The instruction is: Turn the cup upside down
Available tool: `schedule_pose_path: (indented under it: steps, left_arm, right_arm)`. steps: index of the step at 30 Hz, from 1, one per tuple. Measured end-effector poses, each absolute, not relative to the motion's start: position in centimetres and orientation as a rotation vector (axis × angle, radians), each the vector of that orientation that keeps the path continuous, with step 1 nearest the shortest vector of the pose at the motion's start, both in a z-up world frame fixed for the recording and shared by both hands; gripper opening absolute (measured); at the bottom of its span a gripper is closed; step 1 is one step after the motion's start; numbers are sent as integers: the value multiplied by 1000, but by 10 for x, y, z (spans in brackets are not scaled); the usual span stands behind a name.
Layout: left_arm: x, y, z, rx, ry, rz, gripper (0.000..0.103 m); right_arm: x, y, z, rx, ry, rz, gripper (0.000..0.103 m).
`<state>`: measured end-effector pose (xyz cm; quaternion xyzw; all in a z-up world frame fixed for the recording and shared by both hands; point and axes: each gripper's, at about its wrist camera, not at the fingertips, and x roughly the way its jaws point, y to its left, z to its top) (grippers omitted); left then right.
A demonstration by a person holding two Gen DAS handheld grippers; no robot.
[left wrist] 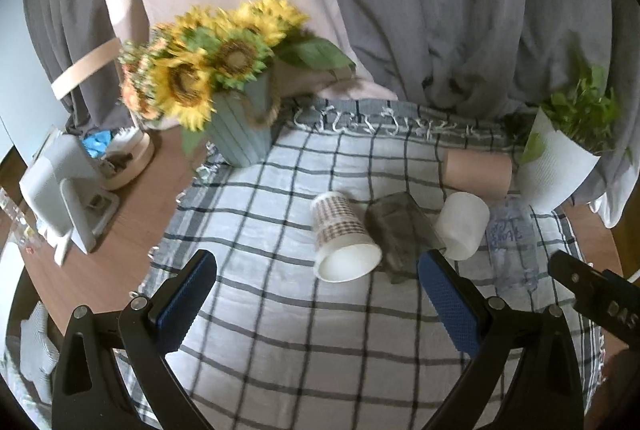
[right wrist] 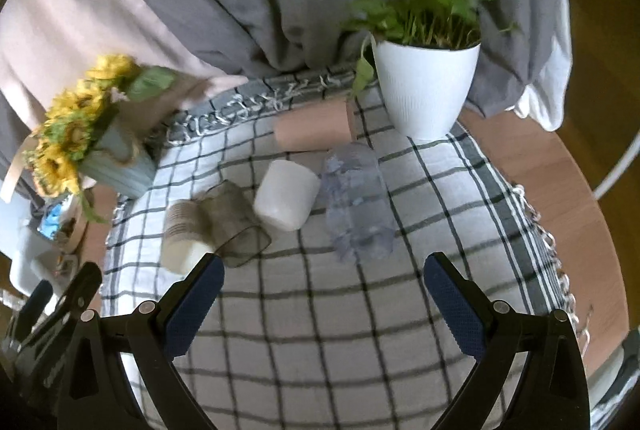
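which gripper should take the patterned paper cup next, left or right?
Left, probably. The paper cup lies on its side, mouth toward the open left gripper, almost centred between its fingers. For the open right gripper, the cup sits far to the left, beside a grey glass.

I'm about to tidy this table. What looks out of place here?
Five cups lie tipped on their sides on the checked cloth: patterned paper cup, smoky glass, white cup, clear plastic cup, tan cup. Nothing looks spilled or broken. Both flower pots stand upright.
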<state>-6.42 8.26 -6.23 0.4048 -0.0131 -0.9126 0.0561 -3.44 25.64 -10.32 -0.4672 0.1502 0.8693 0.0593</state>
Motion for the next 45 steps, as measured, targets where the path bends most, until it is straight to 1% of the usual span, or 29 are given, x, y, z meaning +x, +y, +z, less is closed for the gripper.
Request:
schedule_pose_path:
  steps: [9,11,18,20,22,24,25,30,36,41,45]
  left_arm:
    - [-101,120,-86,1304,-15,-2661,103]
    - [-104,123,-90,1324,21,-2636,103]
    - [-104,129,-97,1312,23,-2587,103]
    - [-103,127,-97,1310,36,-2575,103]
    - [-103,126,-99,1315,41,-2570,103]
    - [-101,126,-100,1320,32,-2567,103]
    - [-100,126,-100,1317,25,-2565,103]
    - [-91,122,-99,1316,-15,-2584,103]
    - [-70,104,-100,1358,-53,-2640,103]
    - [-47,67,-105,1392,-59,-2653,103]
    - [-35,38,-112,1442,-98,-2641,103]
  right_arm:
    - [-106,290,-156,-1654,410,2568,100]
    - [-121,296,-173,-1727,416,2526,100]
    - [-149,303,-211,-1889,443,2447,94]
    - [-154,302,-219,-1927,448,2436,88]
    - [-157,303,-225,-1950,466,2425,78]
    - [-158,304,-231,-1972,499,2415,70]
    - [-158,304,-233,-1981,523,2418,70]
    - [-151,302,-228,-1931,504,2456,70]
    - [-119,292,-196,-1812,493,2550,70]
    - [-80,267,-167,-1721,545,2600,70]
    - [-54,235,-166,-1732,592,2583,70]
